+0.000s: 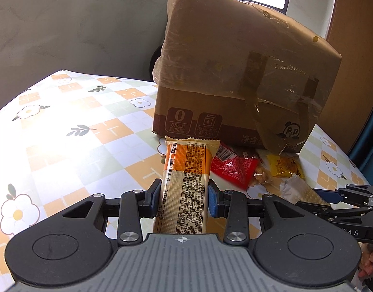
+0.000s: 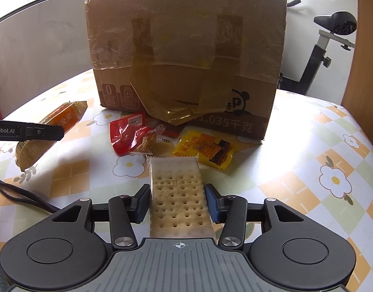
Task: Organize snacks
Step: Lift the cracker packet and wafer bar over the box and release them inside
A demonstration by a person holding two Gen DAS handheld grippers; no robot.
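The left gripper (image 1: 184, 196) has its fingers clenched on a long orange-and-cream snack bar wrapper (image 1: 186, 180); the right gripper (image 2: 178, 203) grips a clear-wrapped perforated cracker pack (image 2: 178, 194). Beyond lie a red snack packet (image 2: 126, 135) and yellow sachet (image 2: 206, 149), before a taped brown cardboard box (image 2: 186, 48) on the floral-checked worktop (image 2: 308, 158).

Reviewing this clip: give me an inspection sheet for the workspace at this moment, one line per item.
Surface: table under a floral checked cloth.
Job's things: orange bar packet and cracker packet; red snack packet and yellow snack packet lie in front of the taped cardboard box.
Clutter: nothing seen.
Grippers: left gripper has its jaws shut on the orange bar packet; right gripper has its jaws on either side of the cracker packet, contact unclear.
Cables: black strap on the cloth, left side.
Surroundings: windows behind; exercise bike on the right.
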